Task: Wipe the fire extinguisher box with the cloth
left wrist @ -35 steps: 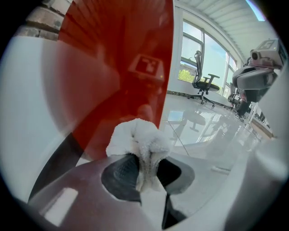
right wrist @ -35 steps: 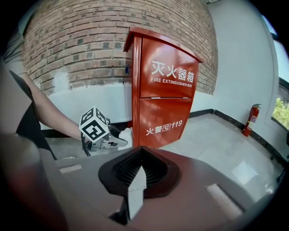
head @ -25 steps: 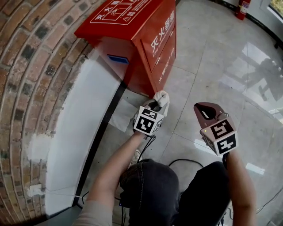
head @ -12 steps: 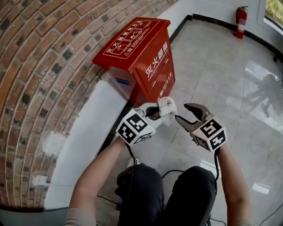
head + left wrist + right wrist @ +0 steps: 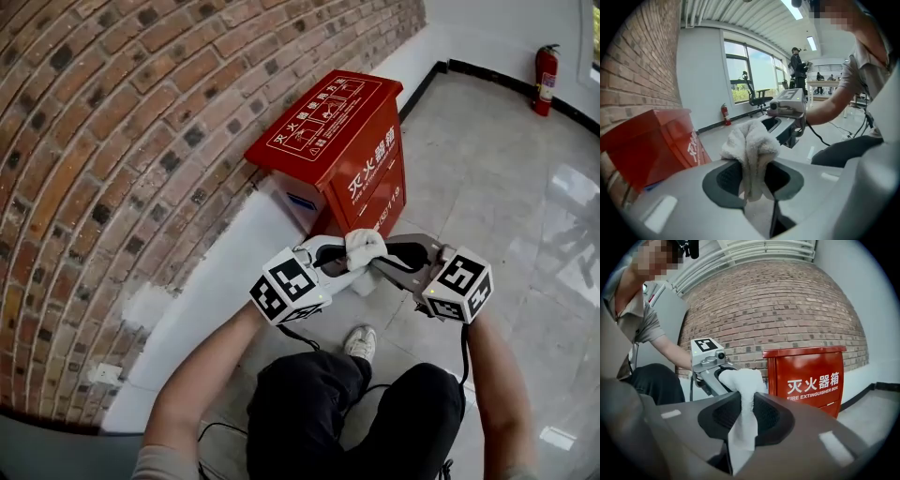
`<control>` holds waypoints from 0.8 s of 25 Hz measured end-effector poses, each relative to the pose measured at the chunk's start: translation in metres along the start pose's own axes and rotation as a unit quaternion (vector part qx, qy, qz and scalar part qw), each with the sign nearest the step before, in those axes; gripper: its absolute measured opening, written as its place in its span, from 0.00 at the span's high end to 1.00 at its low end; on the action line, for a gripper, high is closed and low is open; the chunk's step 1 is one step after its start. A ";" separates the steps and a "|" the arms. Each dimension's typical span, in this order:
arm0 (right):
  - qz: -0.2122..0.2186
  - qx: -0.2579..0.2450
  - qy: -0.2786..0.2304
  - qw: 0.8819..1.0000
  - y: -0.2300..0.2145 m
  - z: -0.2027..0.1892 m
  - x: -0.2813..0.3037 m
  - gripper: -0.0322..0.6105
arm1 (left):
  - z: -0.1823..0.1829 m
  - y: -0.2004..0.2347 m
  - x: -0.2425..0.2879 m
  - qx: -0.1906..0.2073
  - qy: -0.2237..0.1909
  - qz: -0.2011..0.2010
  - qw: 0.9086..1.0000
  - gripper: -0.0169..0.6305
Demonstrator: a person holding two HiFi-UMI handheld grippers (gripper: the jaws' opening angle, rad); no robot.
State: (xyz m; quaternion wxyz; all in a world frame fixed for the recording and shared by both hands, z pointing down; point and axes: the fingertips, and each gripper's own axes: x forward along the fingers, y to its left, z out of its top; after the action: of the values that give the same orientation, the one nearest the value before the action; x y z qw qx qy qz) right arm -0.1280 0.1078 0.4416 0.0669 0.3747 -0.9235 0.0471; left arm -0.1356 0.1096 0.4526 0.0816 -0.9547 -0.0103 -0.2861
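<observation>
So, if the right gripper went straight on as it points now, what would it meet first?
The cloth, already between its jaws, which have just been closing; right behind it, probably, the left gripper holding it.

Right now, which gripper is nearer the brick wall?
Left. The left gripper is on the wall's side of the cloth; the right gripper, jaws just closing on it, is on the cloth's far side.

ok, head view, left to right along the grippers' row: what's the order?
Brown brick wall → white left gripper → white terry cloth → grey-brown right gripper, whose jaws have just been closing on that cloth → glossy grey floor tiles.
</observation>
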 end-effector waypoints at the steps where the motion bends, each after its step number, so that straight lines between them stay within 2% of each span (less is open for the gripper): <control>1: -0.018 -0.010 -0.001 1.000 -0.008 0.002 0.005 0.79 | -0.004 0.010 -0.001 -0.009 0.002 0.024 1.000 0.79; 5: -0.085 -0.060 -0.006 0.995 -0.038 0.024 0.024 0.79 | -0.029 0.052 -0.018 -0.067 0.024 0.118 0.990 0.73; 8: -0.097 -0.068 -0.023 0.993 -0.054 0.043 0.041 0.79 | -0.053 0.069 -0.032 -0.098 0.036 0.151 0.983 0.72; 12: -0.127 -0.067 -0.029 0.989 -0.076 0.053 0.060 0.79 | -0.065 0.080 -0.036 -0.111 0.043 0.172 0.978 0.74; 15: -0.173 -0.045 -0.033 0.983 -0.107 0.048 0.061 0.79 | -0.062 0.084 -0.029 -0.128 0.031 0.183 0.974 0.86; 17: -0.197 -0.027 -0.036 0.979 -0.129 0.044 0.058 0.79 | -0.057 0.083 -0.016 -0.138 0.020 0.177 0.974 0.97; 20: -0.222 -0.004 -0.043 0.974 -0.163 0.040 0.052 0.79 | -0.049 0.079 0.011 -0.136 0.014 0.155 0.978 0.97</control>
State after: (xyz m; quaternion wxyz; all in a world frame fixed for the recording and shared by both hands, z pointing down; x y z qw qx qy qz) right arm -0.0544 -0.0500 0.4160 0.0379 0.5717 -0.8195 0.0110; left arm -0.1484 0.0232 0.4873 -0.0054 -0.9427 0.1780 -0.2822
